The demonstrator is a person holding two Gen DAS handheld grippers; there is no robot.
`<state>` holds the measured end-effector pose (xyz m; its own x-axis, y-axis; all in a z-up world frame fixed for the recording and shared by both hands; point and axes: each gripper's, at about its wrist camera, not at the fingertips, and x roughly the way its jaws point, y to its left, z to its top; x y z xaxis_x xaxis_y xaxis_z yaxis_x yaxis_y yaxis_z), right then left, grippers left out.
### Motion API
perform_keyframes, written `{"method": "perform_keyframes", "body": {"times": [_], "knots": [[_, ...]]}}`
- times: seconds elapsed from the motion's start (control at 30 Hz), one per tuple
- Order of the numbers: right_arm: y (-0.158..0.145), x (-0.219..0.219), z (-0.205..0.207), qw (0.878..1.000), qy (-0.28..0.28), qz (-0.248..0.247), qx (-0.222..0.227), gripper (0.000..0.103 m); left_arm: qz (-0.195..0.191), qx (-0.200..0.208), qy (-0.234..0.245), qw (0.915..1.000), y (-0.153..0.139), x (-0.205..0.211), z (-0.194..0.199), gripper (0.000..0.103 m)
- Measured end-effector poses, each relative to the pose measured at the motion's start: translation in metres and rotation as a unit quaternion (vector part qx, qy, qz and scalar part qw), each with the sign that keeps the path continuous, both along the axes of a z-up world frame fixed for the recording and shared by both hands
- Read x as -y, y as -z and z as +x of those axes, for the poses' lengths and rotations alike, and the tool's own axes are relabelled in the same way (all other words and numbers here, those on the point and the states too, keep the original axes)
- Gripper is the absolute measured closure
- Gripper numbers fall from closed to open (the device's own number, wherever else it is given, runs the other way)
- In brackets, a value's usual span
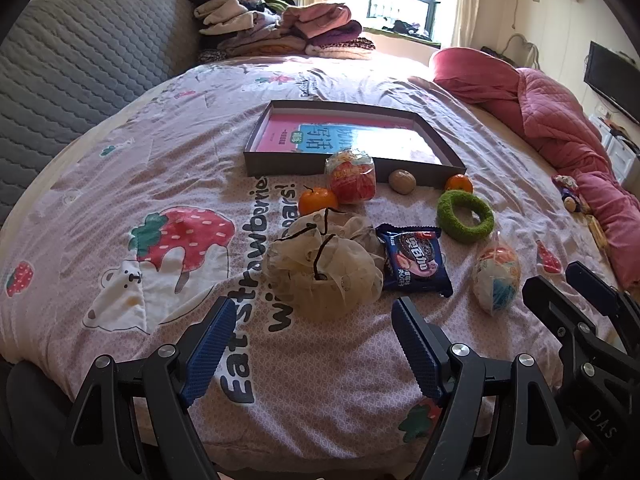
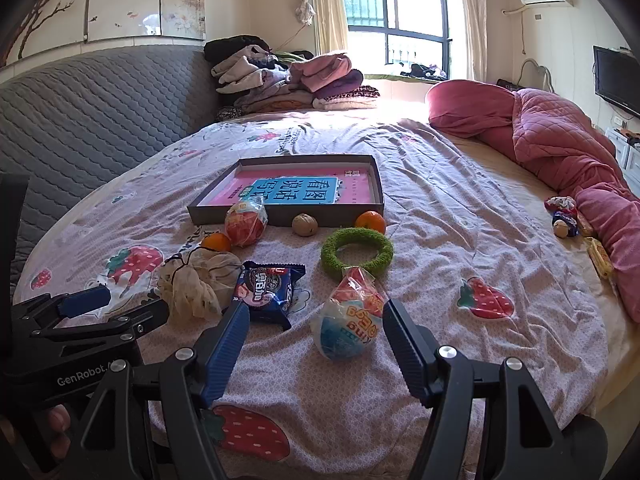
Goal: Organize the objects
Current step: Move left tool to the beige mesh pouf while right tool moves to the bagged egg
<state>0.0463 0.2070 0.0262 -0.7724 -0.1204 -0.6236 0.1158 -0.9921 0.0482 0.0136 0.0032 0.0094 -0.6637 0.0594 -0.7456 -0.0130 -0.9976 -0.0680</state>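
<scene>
A shallow grey box [image 1: 280, 162] [image 2: 224, 216] with a pink book inside lies on the bed. In front of it lie a red wrapped egg [image 1: 352, 178] [image 2: 245, 222], two oranges [image 1: 317, 200] [image 1: 459, 183], a walnut [image 1: 402, 181] [image 2: 305, 224], a green ring [image 1: 465, 212] [image 2: 357, 249], a cream mesh pouch [image 1: 324, 260] [image 2: 198, 284], a blue cookie pack [image 1: 416, 262] [image 2: 267, 290] and a blue-and-red wrapped egg [image 1: 496, 276] [image 2: 348, 320]. My left gripper [image 1: 312, 320] is open, just short of the pouch. My right gripper [image 2: 314, 322] is open, its fingers either side of the blue-and-red egg.
A grey quilted headboard [image 1: 92, 60] runs along the left. Folded clothes [image 1: 280, 28] are stacked at the far end. A pink quilt [image 2: 560, 140] and small toys [image 2: 562, 216] lie on the right side of the bed.
</scene>
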Motion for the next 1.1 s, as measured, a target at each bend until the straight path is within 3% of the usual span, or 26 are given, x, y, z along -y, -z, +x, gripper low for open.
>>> {"method": "perform_keyframes", "body": {"times": [1.1], "knots": [[0.017, -0.007, -0.007, 1.000, 0.006, -0.003, 0.029, 0.034, -0.006, 0.031, 0.011, 0.9994, 0.016, -0.005, -0.006, 0.022]]}}
